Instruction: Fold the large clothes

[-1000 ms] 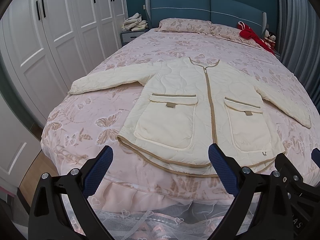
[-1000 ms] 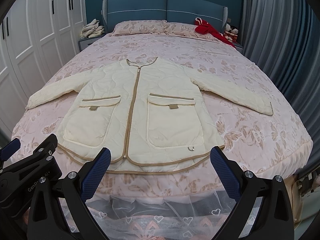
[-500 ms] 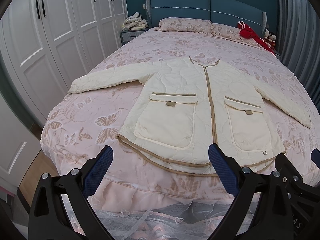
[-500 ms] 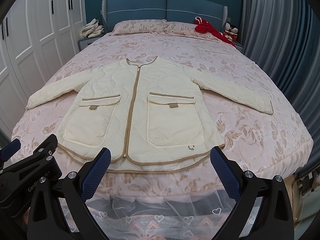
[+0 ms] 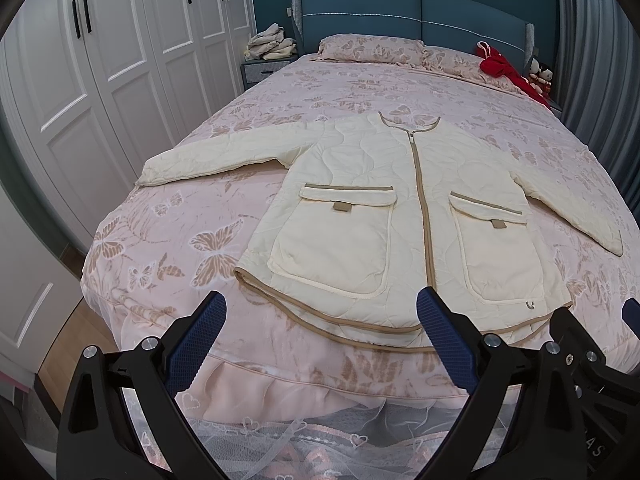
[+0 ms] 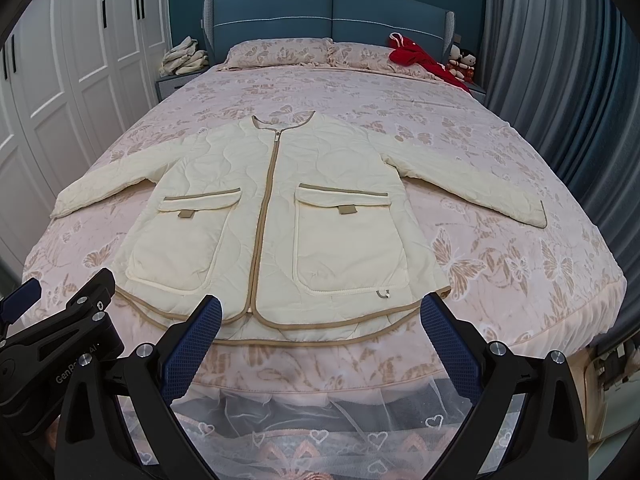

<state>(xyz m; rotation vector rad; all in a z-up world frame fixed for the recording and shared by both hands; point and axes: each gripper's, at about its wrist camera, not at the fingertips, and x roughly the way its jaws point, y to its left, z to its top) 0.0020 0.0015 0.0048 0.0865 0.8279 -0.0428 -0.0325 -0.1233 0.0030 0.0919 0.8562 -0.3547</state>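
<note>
Left wrist view: the left claw (image 5: 320,320) fills the bottom of the frame, its two blue-padded fingers (image 5: 196,340) spread wide apart and gripping nothing. Just above it, across the centre and right of the frame, a cream quilted jacket (image 5: 400,216) lies flat and face up on the bed (image 5: 168,248), zipped shut, both sleeves stretched out to the sides. Its tan-trimmed hem runs close above the fingertips without touching them. The right-hand finger overlaps the hem near the zip's lower end. Part of the right claw (image 5: 592,344) shows at the lower right edge. White wardrobe doors (image 5: 120,60) fill the upper left, and a red garment (image 5: 500,68) sits by the pillows at the upper right.

Right wrist view: the right claw (image 6: 320,320) sits at the bottom centre, fingers (image 6: 448,340) released and wide, holding nothing. The jacket (image 6: 280,220) lies in the middle of the frame, hem just above the fingertips, zip line ending near the left-hand finger. The left claw (image 6: 60,320) appears at the lower left edge, beside the hem's left corner. Grey curtains (image 6: 560,60) hang at the upper right.
</note>
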